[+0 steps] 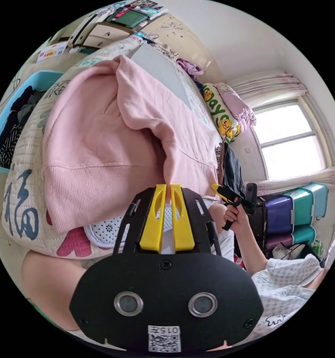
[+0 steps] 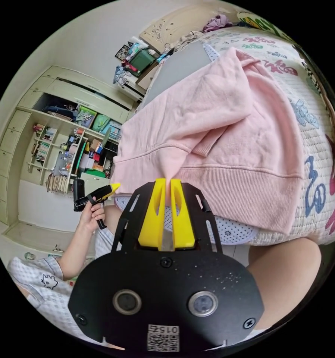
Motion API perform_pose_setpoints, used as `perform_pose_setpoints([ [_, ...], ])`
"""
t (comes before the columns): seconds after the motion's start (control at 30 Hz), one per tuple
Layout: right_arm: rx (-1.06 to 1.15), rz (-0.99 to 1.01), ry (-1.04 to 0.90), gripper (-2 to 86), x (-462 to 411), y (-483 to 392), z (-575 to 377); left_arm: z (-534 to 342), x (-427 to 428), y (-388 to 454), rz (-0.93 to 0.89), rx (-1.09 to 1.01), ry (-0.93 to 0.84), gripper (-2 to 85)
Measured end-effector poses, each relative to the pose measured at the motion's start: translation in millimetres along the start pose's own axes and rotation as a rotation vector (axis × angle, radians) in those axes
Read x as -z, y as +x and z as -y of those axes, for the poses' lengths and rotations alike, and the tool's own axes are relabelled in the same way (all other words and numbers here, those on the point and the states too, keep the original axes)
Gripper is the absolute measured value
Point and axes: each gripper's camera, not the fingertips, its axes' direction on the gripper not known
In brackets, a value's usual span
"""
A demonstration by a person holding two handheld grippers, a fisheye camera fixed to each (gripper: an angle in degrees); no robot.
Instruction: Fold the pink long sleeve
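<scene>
Patterned quilt (image 1: 24,201) under pink long sleeve (image 1: 100,149) — both claws pinching its fabric

Bright window (image 1: 292,140), quilted bed (image 2: 316,112), cluttered shelves (image 2: 68,156) against pale walls.

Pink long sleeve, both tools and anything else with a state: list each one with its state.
Pink long sleeve: partly folded on the quilt, lifted at two pinched spots.
Left tool: shut on the pink long sleeve.
Right tool: shut on the pink long sleeve.
Quilt: spread flat under the garment.
Blue basket: holds dark clothes.
</scene>
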Motion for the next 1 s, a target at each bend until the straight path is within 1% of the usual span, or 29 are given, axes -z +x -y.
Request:
perform_pose_setpoints([
  [0.1, 0.018, -0.024, -0.022, 1.1, -9, -3, -20, 5, -6, 21, 0.056, -0.018, -0.019, 0.5],
  [0.2, 0.044, -0.114, -0.076, 1.0, -42, -1, -39, 10, -23, 37, 0.147, -0.017, -0.054, 0.7],
  [0.37, 0.049, -0.111, -0.041, 1.6, -60, -3, -82, 19, -31, 81, 0.198, -0.066, -0.049, 1.3],
  [0.4, 0.029, -0.092, -0.047, 1.7, -60, -1, -86, 24, -34, 92, 0.211, -0.072, -0.066, 1.4],
  [0.43, -0.01, -0.031, -0.069, 2.0, -59, 4, -96, 26, -34, 98, 0.217, -0.069, -0.076, 1.5],
  [0.47, -0.012, 0.019, -0.052, 2.2, -51, 6, -108, 32, -35, 108, 0.231, -0.062, -0.103, 1.7],
  [0.53, -0.011, 0.026, 0.003, 2.5, -31, 10, -132, 40, -33, 124, 0.264, -0.058, -0.154, 2.0],
  [0.63, -0.07, -0.062, 0.135, 4.3, 11, 33, -181, 57, -15, 156, 0.369, -0.059, -0.154, 2.7],
  [0.67, -0.114, -0.108, 0.183, 5.3, 26, 50, -200, 68, -8, 175, 0.399, -0.082, -0.131, 3.3],
  [0.73, -0.203, -0.158, 0.24, 7.3, 40, 80, -227, 90, -4, 210, 0.389, -0.131, -0.084, 4.8],
  [0.8, -0.288, -0.148, 0.271, 9.2, 42, 111, -251, 130, -21, 266, 0.341, -0.234, -0.055, 6.7],
  [0.83, -0.33, -0.116, 0.272, 10.3, 38, 129, -264, 141, -30, 281, 0.335, -0.265, -0.059, 7.2],
  [0.9, -0.353, -0.064, 0.257, 11.3, 27, 148, -280, 189, -81, 344, 0.296, -0.384, -0.146, 9.0],
  [0.93, -0.34, -0.06, 0.265, 11.5, 21, 155, -289, 202, -97, 361, 0.279, -0.416, -0.183, 9.4],
  [1.0, -0.303, -0.087, 0.265, 11.2, 16, 160, -299, 244, -159, 428, 0.266, -0.544, -0.26, 10.5],
])
